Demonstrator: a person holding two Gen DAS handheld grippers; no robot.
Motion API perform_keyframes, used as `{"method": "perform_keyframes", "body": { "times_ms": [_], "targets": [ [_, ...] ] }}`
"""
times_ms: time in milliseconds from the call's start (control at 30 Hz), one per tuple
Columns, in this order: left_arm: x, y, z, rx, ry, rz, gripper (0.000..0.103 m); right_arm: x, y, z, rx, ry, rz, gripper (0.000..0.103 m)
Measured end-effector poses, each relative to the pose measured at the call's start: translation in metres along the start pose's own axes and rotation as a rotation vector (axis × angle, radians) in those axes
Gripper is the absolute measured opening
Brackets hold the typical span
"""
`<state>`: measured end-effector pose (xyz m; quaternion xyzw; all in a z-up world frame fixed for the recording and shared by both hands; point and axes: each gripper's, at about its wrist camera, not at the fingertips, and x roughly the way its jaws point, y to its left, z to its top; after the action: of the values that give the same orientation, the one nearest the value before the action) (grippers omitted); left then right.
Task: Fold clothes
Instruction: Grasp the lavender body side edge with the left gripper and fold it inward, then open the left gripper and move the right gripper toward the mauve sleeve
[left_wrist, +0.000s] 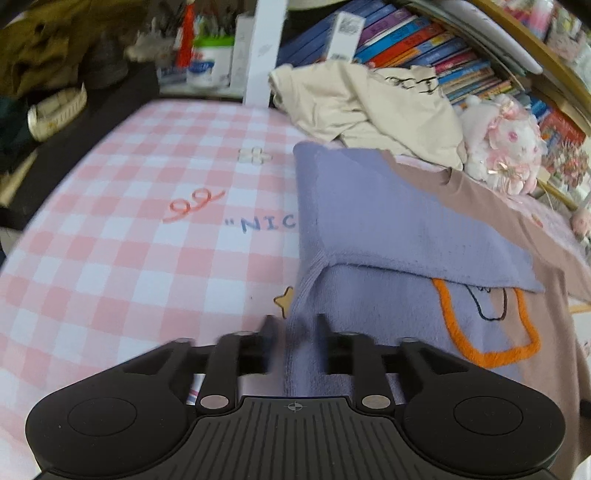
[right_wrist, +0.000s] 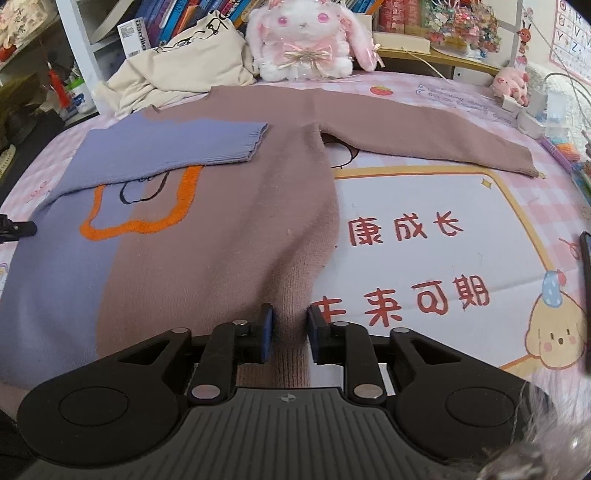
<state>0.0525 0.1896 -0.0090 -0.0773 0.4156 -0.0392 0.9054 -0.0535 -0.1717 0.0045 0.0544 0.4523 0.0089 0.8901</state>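
Your knit sweater (right_wrist: 221, 206), fuzzy lilac and taupe, lies flat on the pink checked bedsheet (left_wrist: 122, 229), lilac sleeve (right_wrist: 166, 147) folded across the chest. Your left gripper (left_wrist: 293, 325) straddles its lilac side edge, fingers parted; blur hides contact. Your right gripper (right_wrist: 290, 321) straddles the ribbed hem, unclenched.

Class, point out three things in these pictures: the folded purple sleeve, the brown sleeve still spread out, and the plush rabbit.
folded purple sleeve (right_wrist: 236, 142): right wrist view, ribbed cuff end.
brown sleeve (right_wrist: 424, 129): right wrist view, mid-length.
plush rabbit (right_wrist: 303, 26): right wrist view, its face.
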Motion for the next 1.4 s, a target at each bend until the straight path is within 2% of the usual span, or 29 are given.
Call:
{"method": "perform_keyframes", "body": {
  "times_ms": [67, 167, 267, 433, 533, 700, 867, 967, 1133, 1400],
  "targets": [
    [-0.011, -0.008, -0.001, 0.032, -0.052, 0.003, 0.062, -0.001, -0.001, -0.001, 0.012, -0.001, -0.006, 0.022],
    [-0.021, -0.023, -0.001, 0.095, -0.098, -0.011, 0.069, -0.003, -0.002, -0.001, 0.03, -0.005, -0.018, 0.024],
    [-0.029, -0.041, -0.002, 0.165, -0.129, -0.034, 0.073, -0.005, -0.001, -0.001, 0.036, -0.014, -0.034, 0.032],
    [-0.03, -0.065, -0.009, 0.251, -0.134, -0.068, 0.083, -0.015, 0.004, -0.003, 0.02, -0.051, -0.071, 0.058],
    [-0.028, -0.077, -0.016, 0.284, -0.123, -0.089, 0.083, -0.023, 0.005, -0.005, 0.023, -0.078, -0.101, 0.07],
    [-0.025, -0.095, -0.027, 0.332, -0.108, -0.119, 0.086, -0.03, -0.003, -0.009, 0.076, -0.085, -0.145, 0.076],
    [-0.025, -0.114, -0.042, 0.416, -0.077, -0.212, 0.086, -0.034, -0.008, -0.016, 0.094, -0.062, -0.181, 0.081],
    [-0.021, -0.127, -0.049, 0.445, -0.055, -0.242, 0.086, -0.037, -0.012, -0.019, 0.098, -0.058, -0.198, 0.084],
    [-0.018, -0.146, -0.052, 0.464, -0.054, -0.249, 0.087, -0.038, -0.028, -0.018, 0.13, -0.057, -0.216, 0.086],
    [-0.013, -0.174, -0.051, 0.453, -0.056, -0.204, 0.088, -0.03, -0.069, -0.004, 0.151, -0.079, -0.194, 0.086]
  ]
}}
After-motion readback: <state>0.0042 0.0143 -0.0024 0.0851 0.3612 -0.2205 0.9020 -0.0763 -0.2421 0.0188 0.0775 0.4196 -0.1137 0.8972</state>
